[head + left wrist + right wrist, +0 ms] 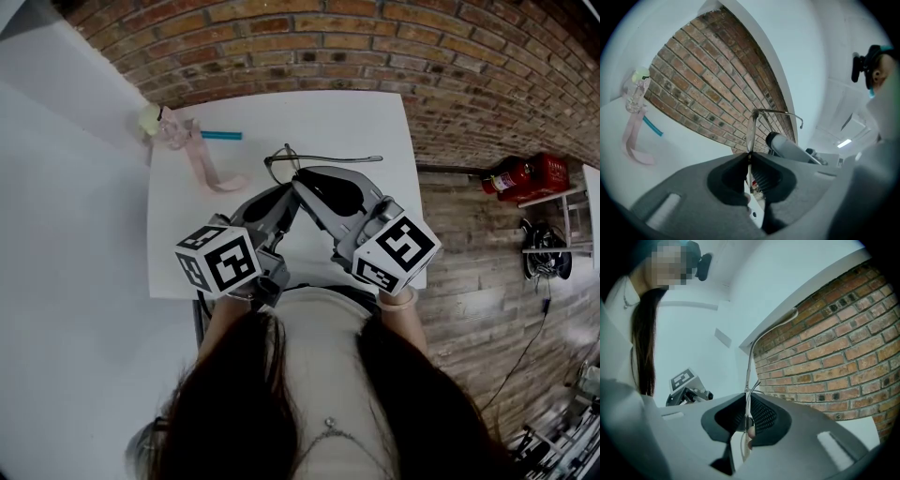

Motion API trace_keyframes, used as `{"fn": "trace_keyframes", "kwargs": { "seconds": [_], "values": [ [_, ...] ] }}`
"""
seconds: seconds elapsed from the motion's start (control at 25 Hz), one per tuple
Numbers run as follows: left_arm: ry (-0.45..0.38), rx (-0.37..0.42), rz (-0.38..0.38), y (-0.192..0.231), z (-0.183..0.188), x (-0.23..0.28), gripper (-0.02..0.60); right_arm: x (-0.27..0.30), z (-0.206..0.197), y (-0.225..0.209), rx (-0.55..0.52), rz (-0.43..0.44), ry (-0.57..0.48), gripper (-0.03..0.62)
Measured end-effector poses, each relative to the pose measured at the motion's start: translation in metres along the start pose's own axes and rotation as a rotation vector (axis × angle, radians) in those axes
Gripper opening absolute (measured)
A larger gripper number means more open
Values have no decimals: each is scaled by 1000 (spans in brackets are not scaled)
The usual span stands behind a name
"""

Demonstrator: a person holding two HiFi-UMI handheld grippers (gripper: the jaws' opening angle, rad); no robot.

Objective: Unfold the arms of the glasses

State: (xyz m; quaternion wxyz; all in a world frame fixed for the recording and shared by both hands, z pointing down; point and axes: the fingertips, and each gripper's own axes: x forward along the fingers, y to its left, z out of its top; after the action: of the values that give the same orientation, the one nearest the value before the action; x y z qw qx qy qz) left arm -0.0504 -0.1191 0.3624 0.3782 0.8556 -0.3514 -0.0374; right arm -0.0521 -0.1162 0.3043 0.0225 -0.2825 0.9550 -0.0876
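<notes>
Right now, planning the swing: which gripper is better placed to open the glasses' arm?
Likely the right. The right gripper is shut on the thin arm of the glasses, free to swing it; the left gripper is shut on the lens rim, steadying them.

A white worktop (347, 122) spreads beneath the left claw (284, 195). Beyond that claw and off to its left, a pink strap (202, 164) curls on the worktop, its far end at a small clear bottle (150, 119) with a pale yellow top. A teal stick (221, 135) lies just beside them. A brick wall (375, 37) stands past the worktop's far edge. Well to the right of the right claw (309, 183), a red fire extinguisher (520, 176) is down on the plank floor (459, 244).
</notes>
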Motion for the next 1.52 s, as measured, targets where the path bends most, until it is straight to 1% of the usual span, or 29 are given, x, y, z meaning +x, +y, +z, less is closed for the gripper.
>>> {"fn": "trace_keyframes", "kwargs": {
  "seconds": [0.6,0.96,1.52],
  "values": [
    [-24,-87,-11,5,5,-2,20,-4,8,-2,4,-10,-33,35],
    [-39,-159,-21,10,6,-2,20,-6,12,-6,16,-17,-61,34],
    [-54,-225,-35,15,9,-3,20,-10,17,-8,29,-24,-94,32]
  ]
}}
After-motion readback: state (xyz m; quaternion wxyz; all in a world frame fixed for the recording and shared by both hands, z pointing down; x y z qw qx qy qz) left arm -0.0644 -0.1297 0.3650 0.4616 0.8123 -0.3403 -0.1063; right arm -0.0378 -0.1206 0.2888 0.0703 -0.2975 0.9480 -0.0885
